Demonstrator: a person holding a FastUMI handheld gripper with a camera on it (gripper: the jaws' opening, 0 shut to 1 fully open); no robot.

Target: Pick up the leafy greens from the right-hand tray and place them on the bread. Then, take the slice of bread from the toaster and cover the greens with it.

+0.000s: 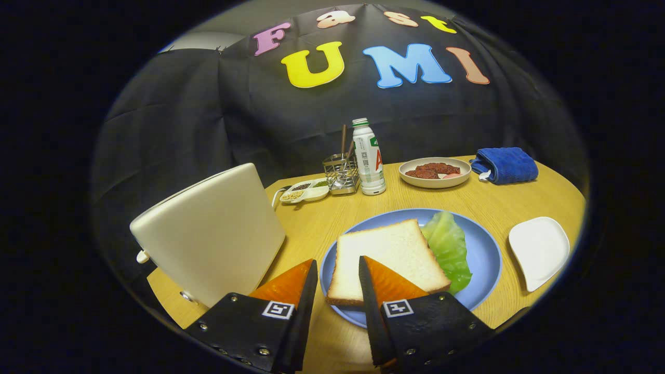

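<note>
Bread slice [388,259] lies atop greens [449,248]; fingers [306,291] parted, holding nothing.

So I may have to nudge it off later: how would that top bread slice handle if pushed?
The bread slice looks light and soft, so it would probably slide over the greens. It overhangs the blue plate, so it could tip. The open claw straddles its near edge.

Round pale wooden tabletop [332,218], black creased cloth wall [208,119] hanging close behind it, strip of pale grey wall [223,23] above the cloth, even indoor light
</note>
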